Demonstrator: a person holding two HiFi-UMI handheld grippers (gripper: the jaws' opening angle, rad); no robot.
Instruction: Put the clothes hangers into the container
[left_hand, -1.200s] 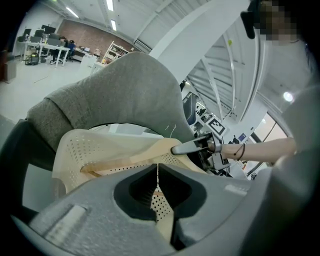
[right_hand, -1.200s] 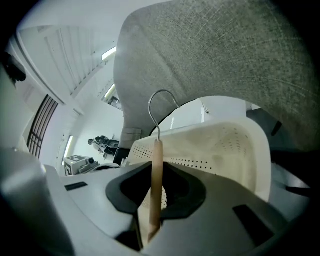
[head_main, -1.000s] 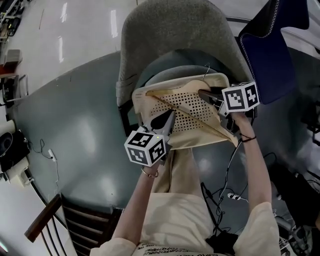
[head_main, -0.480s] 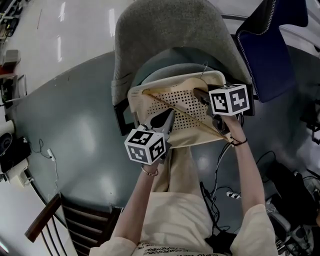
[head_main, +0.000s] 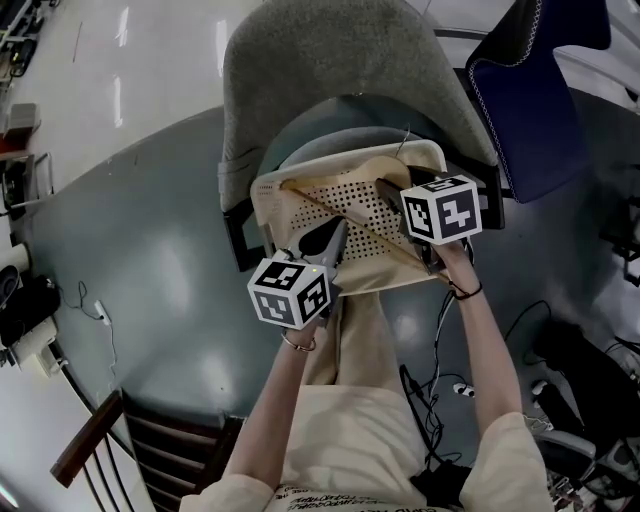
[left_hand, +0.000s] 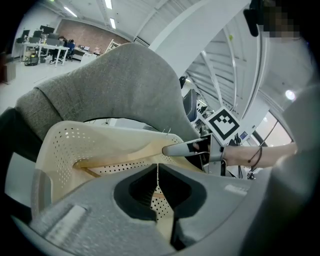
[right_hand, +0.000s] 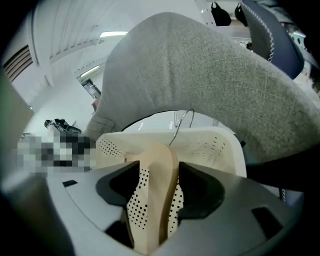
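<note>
One hanger (head_main: 340, 213), wooden with a wire hook, lies slantwise inside the container (head_main: 268, 215). The container sits on the chair (head_main: 340, 50) seat.
Right gripper (head_main: 392, 190): fingers opening, the hanger between them, pads clear of it on both sides.
Left gripper (head_main: 338, 228): fingers closed on the container's near rim, apparently steadying it.
Step in hand: release of the hanger, judged nearly complete.
Next move: draw the right gripper straight back without snagging the hanger. No other hangers are in view.

Wooden hanger (head_main: 325, 207) (wire hook at far rim), slanted inside cream perforated container (head_main: 262, 205)
</note>
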